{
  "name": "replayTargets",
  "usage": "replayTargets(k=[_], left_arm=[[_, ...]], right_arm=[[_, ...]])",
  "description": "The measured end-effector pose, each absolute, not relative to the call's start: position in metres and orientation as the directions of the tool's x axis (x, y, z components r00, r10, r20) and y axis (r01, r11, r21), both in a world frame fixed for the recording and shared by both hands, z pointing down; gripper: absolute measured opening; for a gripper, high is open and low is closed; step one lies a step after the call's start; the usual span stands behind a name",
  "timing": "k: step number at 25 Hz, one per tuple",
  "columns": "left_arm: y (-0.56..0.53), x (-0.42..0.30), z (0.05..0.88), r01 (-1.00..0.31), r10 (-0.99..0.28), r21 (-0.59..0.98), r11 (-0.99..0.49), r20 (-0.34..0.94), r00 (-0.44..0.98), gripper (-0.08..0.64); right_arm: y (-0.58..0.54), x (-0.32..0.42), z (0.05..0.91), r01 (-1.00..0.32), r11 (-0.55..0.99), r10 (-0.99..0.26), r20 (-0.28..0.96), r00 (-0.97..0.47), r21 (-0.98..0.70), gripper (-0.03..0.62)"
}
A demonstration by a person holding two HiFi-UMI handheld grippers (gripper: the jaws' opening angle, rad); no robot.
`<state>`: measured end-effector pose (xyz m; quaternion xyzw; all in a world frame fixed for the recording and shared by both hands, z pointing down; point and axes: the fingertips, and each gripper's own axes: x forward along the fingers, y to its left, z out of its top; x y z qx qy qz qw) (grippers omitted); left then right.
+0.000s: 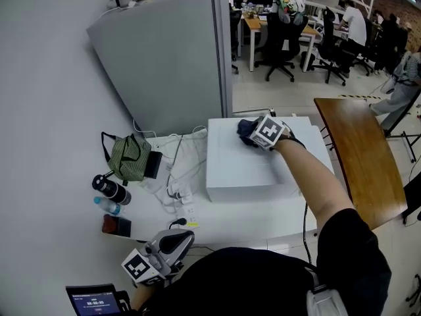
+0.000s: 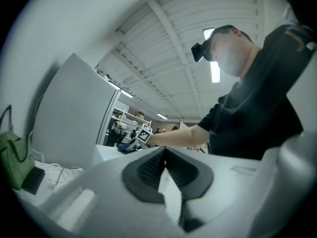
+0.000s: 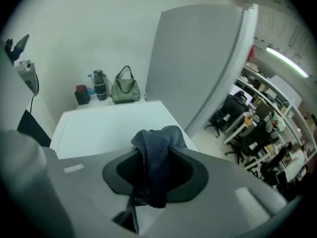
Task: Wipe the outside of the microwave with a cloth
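Observation:
The white microwave point(image 1: 243, 166) stands on a white table point(image 1: 230, 219). My right gripper point(image 1: 255, 135) rests on its top near the back edge, shut on a dark blue cloth point(image 1: 246, 131). In the right gripper view the cloth point(image 3: 156, 155) is bunched between the jaws and hangs over them, above the microwave's flat top point(image 3: 104, 125). My left gripper point(image 1: 172, 243) hangs low at the table's front left, away from the microwave. Its pads point(image 2: 148, 166) meet at the tips with nothing between them, and it points up toward the person's outstretched arm.
Left of the microwave lie white cables and a power strip point(image 1: 179, 176), a green bag point(image 1: 129, 158), a black bottle point(image 1: 112, 189), a water bottle point(image 1: 105, 206) and a red box point(image 1: 116, 226). A grey partition point(image 1: 164, 58) stands behind, a wooden table point(image 1: 360, 153) to the right.

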<state>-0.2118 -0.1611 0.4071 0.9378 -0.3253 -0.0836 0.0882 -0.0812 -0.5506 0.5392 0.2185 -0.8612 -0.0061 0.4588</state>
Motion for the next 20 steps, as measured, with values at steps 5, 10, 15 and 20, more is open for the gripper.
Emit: replayTargets(k=[5,10,15,20], left_arm=[[-0.174,-0.116,0.378,-0.53,-0.576,0.251,-0.81,-0.177,0.798,0.005],[-0.178,-0.078,0.389,-0.511,-0.562,0.273,-0.815,-0.16,0.811,0.005],[-0.168,-0.109,0.383,-0.548,-0.594,0.254,-0.797,-0.163,0.788,0.005],[-0.143,-0.187,0.38,-0.582,-0.619,0.219,-0.783,-0.182,0.764,0.005]], right_arm=[[-0.568,0.154,0.544,-0.572,0.784,-0.493,0.802,-0.337,0.241,0.104],[-0.568,0.202,0.539,-0.586,0.775,-0.515,0.774,-0.368,0.237,0.104],[-0.514,-0.003,0.488,-0.348,0.92,-0.376,0.651,-0.659,0.18,0.103],[-0.448,-0.221,0.502,-0.136,0.973,-0.228,0.671,-0.706,0.187,0.104]])
